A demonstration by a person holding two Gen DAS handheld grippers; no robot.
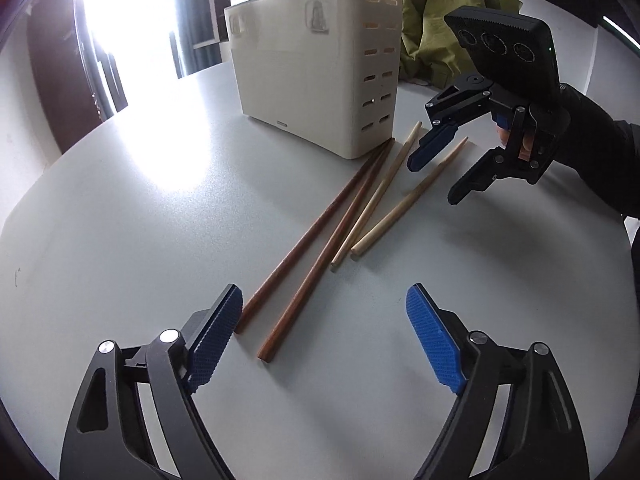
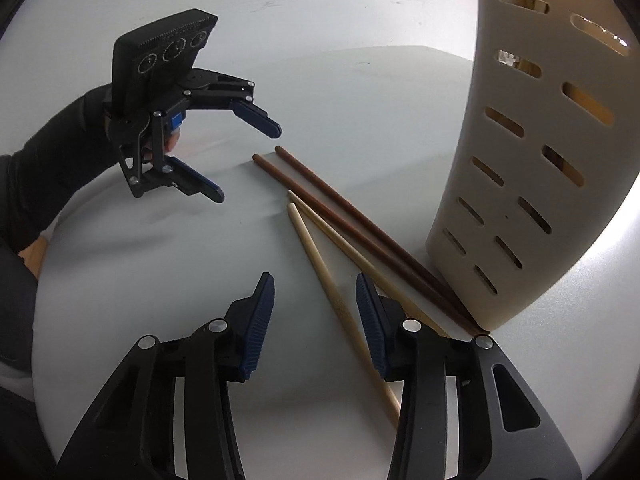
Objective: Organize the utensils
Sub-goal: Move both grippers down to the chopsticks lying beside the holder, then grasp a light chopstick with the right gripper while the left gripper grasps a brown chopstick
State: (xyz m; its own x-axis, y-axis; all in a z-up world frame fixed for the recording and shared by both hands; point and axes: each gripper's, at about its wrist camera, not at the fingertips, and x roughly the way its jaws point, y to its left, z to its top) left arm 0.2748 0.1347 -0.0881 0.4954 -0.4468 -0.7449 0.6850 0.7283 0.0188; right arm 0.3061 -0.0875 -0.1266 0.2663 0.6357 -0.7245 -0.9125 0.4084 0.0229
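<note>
Chopsticks are laid out on a pale grey table (image 1: pixel 120 220): two dark brown chopsticks (image 1: pixel 320 240) side by side and two light wooden chopsticks (image 1: pixel 384 204) just beside them. The far tips of the dark pair are seen touching the lower corner of a cream slotted utensil holder (image 1: pixel 316 68), which stands upright on the table; further utensil handles are seen rising from its top, too cropped to be named. A green cloth (image 1: pixel 436 20) is bunched behind the holder.

The left gripper (image 1: pixel 324 336) is held low over the table with its jaws spread wide and nothing between them; the near ends of the dark chopsticks lie just ahead of its left finger pad (image 1: pixel 212 340). From the right wrist view the same gripper (image 2: pixel 248 164) is seen clear of the chopstick ends.

The right gripper (image 2: pixel 316 320) is also open and holds nothing. One light chopstick (image 2: pixel 340 304) is seen passing through the gap between its blue pads, though contact cannot be judged. In the left wrist view this gripper (image 1: pixel 436 176) is seen above the far ends of the light pair.
</note>
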